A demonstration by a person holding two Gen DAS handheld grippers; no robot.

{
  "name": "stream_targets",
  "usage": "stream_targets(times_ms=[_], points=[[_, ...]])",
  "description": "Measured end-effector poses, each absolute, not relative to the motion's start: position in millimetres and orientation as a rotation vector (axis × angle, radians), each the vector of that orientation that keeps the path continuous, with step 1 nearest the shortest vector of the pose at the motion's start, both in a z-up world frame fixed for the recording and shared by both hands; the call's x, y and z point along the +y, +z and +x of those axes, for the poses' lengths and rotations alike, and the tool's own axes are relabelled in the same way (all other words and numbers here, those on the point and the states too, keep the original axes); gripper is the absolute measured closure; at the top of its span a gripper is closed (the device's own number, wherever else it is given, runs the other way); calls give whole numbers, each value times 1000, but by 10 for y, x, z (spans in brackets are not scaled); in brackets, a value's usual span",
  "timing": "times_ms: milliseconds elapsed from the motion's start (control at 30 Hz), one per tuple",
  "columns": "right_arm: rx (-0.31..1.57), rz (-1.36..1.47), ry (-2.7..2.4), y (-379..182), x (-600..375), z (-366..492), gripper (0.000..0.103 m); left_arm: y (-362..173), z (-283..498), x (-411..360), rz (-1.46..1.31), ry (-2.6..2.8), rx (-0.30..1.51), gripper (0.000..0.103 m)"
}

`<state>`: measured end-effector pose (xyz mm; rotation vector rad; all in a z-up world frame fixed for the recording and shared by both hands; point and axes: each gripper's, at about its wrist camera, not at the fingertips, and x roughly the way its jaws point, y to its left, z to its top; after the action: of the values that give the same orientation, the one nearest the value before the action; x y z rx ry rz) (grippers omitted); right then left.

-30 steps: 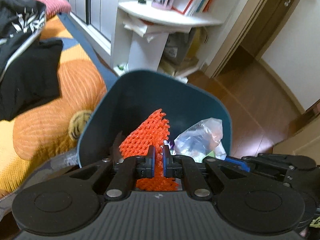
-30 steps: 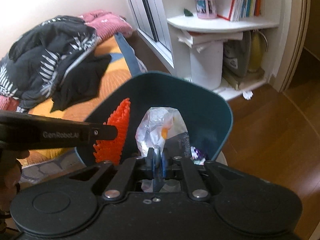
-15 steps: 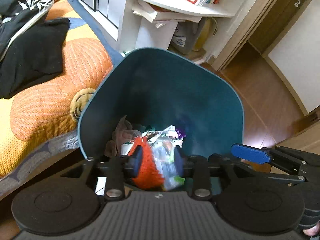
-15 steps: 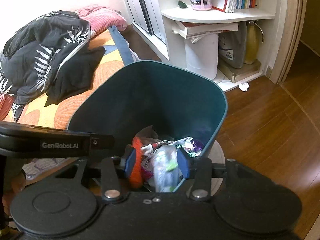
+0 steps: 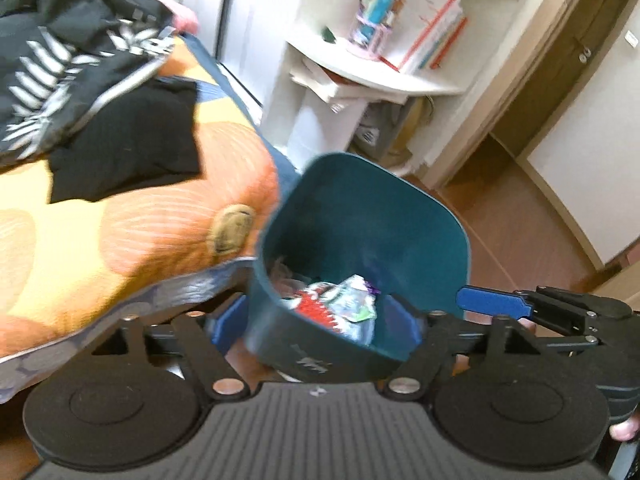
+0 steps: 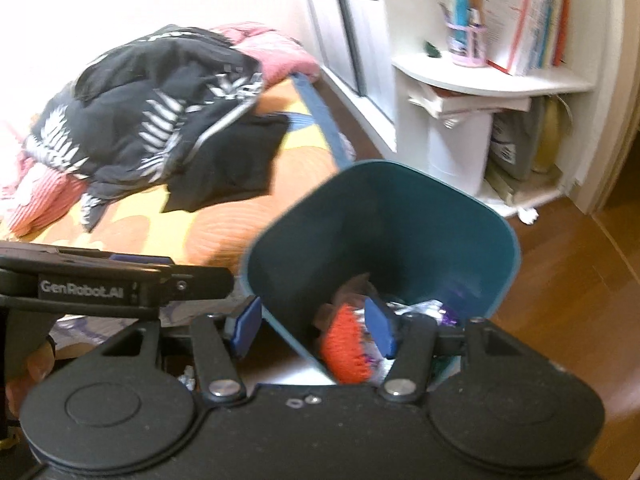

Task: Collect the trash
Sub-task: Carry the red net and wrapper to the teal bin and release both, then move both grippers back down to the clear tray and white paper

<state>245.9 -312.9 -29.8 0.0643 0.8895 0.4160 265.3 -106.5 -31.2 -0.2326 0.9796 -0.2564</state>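
Both sets of tongs just sprung wide, left gripper and right gripper, nothing pinched. Orange mesh and crinkled clear wrapper lying down in the teal bin beside the bed.

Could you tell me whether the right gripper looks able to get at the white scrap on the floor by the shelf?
Probably yes: the scrap lies on bare floor, and the right gripper is open and empty, though the bin stands partly between.

Black grippers, blue-padded jaws.
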Motion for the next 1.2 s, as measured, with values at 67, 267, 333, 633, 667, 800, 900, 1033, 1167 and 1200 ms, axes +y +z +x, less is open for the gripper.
stream_targets(times_ms=[67,267,333,633,667,800,900,1033,1167,1200], points=[[890,57,436,-272,-3010,2420,45,-281,2549,-897,-230,-235,964,22],[955,16,531,-410,-2494,2346,44,-404,2245,-372,-229,-162,954,17],[987,-10,560,-530,-2293,2317,44,-517,2166,-176,-244,-140,964,17],[1159,-82,649,-1442,-1487,2274,44,-1324,1947,617,-276,23,1068,17],[1179,-97,651,-1565,-1409,2276,44,-1432,1935,679,-271,30,1087,17],[1254,-192,682,-2038,-1111,2240,44,-1909,1925,858,-217,33,1161,17],[1293,-256,719,-2345,-925,2211,44,-2267,1930,947,-179,16,1216,17],[1346,-334,809,-2777,-723,2172,44,-2715,1962,1004,-135,-34,1294,17],[1373,-473,888,-3238,-552,2060,44,-3129,1975,977,-63,-107,1370,17],[1370,-513,914,-3355,-514,2014,44,-3238,1978,972,-59,-127,1391,17]])
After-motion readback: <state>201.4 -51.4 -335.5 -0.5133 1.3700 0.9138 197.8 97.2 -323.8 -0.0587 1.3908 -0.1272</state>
